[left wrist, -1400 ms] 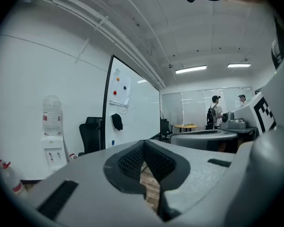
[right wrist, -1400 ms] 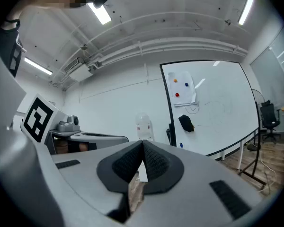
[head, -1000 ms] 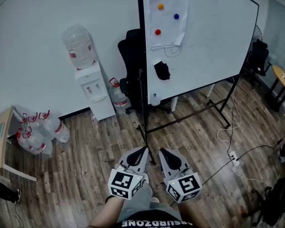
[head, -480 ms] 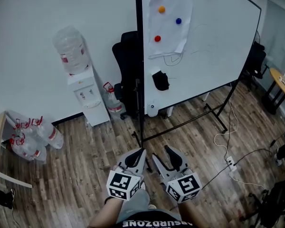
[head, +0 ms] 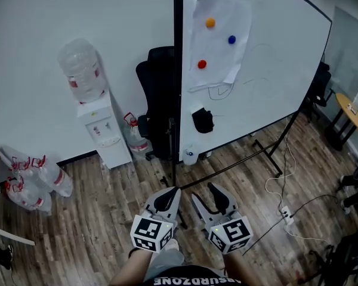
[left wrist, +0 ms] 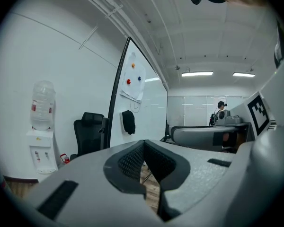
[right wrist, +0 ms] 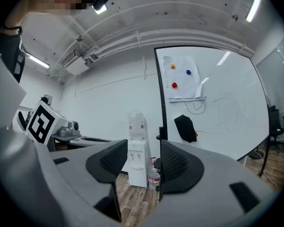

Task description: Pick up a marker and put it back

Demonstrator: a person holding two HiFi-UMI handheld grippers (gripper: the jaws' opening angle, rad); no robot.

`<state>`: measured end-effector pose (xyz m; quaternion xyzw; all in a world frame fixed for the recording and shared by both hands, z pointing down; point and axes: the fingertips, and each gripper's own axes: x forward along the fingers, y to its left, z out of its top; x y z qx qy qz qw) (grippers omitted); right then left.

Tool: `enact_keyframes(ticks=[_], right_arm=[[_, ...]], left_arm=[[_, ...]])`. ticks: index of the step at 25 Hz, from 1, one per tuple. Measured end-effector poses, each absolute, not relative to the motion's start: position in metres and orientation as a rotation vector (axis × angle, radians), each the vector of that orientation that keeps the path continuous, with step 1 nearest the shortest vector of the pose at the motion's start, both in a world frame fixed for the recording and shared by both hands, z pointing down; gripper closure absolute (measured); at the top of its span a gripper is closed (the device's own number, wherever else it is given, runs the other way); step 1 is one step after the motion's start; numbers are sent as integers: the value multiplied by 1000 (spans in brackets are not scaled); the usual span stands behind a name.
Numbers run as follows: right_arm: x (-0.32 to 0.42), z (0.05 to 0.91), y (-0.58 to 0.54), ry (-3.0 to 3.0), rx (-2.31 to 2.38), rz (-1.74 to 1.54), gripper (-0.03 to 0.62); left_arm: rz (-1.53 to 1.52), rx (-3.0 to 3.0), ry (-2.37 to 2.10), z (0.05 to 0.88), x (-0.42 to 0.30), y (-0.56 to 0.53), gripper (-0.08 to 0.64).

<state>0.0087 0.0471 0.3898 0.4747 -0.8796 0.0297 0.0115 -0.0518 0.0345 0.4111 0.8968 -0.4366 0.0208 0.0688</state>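
Marker: none can be made out in any view.

Head view: the left gripper (head: 172, 190) and the right gripper (head: 204, 192) are side by side, low over the wood floor (head: 101, 219). Both point toward the foot of the whiteboard (head: 274, 88). The left jaws meet at a point; the right jaws stand apart. On the board hang a paper (head: 222, 49) with three magnets and, below it, a black eraser (head: 203, 121). A chair (head: 157, 94) and a cooler (head: 98, 127) stand left of the board.

Left gripper view: the jaws are pressed together with nothing in them. The eraser (left wrist: 128, 122), chair (left wrist: 87, 131) and cooler (left wrist: 40, 138) lie well ahead, and the right gripper is just to the right.

Right gripper view: the jaws have just been opening and gape empty. The cooler (right wrist: 137, 162) shows far off through the gap, with the board (right wrist: 222, 112) to its right.
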Motion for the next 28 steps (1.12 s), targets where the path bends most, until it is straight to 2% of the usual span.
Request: enact_keyframes(ticks=[28], right_arm=[[4, 430, -81, -2625, 1483, 69, 397]], left_arm=[[116, 2689, -1241, 438, -71, -68, 552]])
